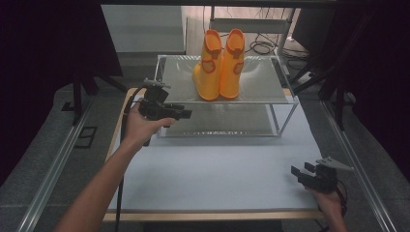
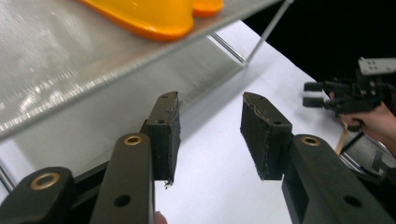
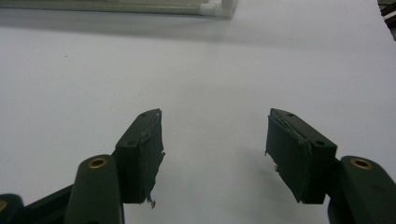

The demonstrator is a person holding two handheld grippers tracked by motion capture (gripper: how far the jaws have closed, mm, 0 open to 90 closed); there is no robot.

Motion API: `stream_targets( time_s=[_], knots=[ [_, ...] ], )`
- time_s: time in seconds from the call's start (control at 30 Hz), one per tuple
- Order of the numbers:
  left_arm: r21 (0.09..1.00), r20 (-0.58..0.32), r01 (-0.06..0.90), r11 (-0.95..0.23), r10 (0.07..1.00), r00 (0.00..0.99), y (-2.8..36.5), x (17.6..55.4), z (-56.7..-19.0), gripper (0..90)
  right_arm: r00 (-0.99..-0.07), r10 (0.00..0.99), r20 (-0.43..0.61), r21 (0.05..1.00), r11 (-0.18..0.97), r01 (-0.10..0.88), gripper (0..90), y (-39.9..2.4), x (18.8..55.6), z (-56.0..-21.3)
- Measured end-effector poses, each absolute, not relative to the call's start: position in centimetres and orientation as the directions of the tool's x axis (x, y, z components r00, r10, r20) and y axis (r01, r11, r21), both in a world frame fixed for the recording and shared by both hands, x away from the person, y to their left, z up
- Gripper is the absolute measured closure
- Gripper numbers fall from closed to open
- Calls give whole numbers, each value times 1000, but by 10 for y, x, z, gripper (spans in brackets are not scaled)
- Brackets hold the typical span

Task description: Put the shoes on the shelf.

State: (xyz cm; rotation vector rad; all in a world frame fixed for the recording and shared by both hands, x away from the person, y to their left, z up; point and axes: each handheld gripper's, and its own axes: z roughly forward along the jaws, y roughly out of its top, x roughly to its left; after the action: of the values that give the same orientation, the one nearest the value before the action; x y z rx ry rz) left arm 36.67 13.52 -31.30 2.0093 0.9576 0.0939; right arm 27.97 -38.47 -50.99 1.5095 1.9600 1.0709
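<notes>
A pair of orange rubber boots (image 1: 220, 65) stands upright on the top shelf of a two-tier metal-framed rack (image 1: 251, 101). My left gripper (image 1: 185, 114) hovers at the rack's front left corner and points to the right along its front edge. Its jaws stand open with nothing between them. In the left gripper view (image 2: 210, 98) the boot sole (image 2: 149, 16) shows above the jaws on the shelf. My right gripper (image 1: 300, 169) rests at the table's near right corner, open and empty. In the right gripper view (image 3: 215, 114) it faces bare white tabletop.
The white tabletop (image 1: 217, 169) stretches in front of the rack. Metal rails (image 1: 53, 169) run along both sides of the table. Cables (image 1: 261, 46) lie on the floor behind the rack. The rack's lower shelf (image 1: 227, 121) holds nothing.
</notes>
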Motion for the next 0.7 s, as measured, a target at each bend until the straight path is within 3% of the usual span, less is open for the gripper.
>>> stream_targets(
  time_s=[0.37,0.7],
  knots=[
    [737,-278,586,-337,638,718,151,332,-342,562,-307,946,107,790,107,604,362,-383,279,-509],
    [724,-288,604,-333,650,703,159,331,-354,548,-311,945,104,790,112,603,362,-381,280,-510]
  ],
)
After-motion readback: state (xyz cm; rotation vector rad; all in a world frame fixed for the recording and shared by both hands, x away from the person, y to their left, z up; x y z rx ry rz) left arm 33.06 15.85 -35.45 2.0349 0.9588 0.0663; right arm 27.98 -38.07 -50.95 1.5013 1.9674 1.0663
